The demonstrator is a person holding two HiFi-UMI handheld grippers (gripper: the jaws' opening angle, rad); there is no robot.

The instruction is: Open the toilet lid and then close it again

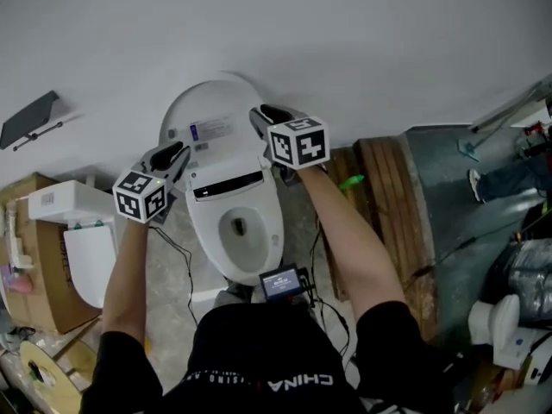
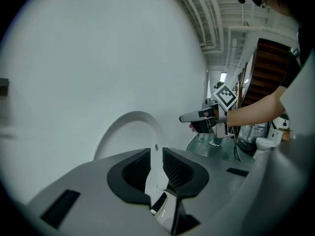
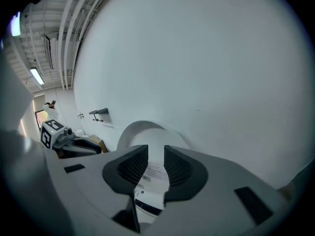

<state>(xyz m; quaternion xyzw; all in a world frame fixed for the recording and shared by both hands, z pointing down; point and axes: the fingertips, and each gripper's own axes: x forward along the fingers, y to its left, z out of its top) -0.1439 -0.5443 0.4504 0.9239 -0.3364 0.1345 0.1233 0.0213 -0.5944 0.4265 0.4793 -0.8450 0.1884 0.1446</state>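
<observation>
Lid (image 1: 210, 110) is up. We find it standing near upright against the wall (image 1: 362, 41). Its long axis runs from the hinge end up to the rounded end. The inner face w/ label (image 1: 211, 131) is turned toward the person. The bowl (image 1: 243, 231) lies uncovered below it, long axis running from the wall toward the person.

L gripper (image 1: 176, 154) is at the lid's lower left edge, pointing in toward the toilet. Its L cube (image 1: 141, 195) sits nearer the person. In the left gripper view the fingers are nearly together w/ a narrow gap. The lid's white shows thru that gap, and we see no pad pressing on anything.

R gripper (image 1: 261, 116) is at the lid's right edge, higher in the head view than the L one, w/ the R cube (image 1: 298, 142) behind it. In the right gripper view the fingers stand apart, wider than the L pair. The label shows thru the gap and nothing is pinched. Whether either tip touches the lid, we cannot tell.

Surroundings:
- A white fixture (image 1: 86, 261) and a box (image 1: 34, 270) are at the person's left.
- Planks (image 1: 384, 205) are at the right.
- A small screen (image 1: 282, 281) is just at the bowl's near rim.
</observation>
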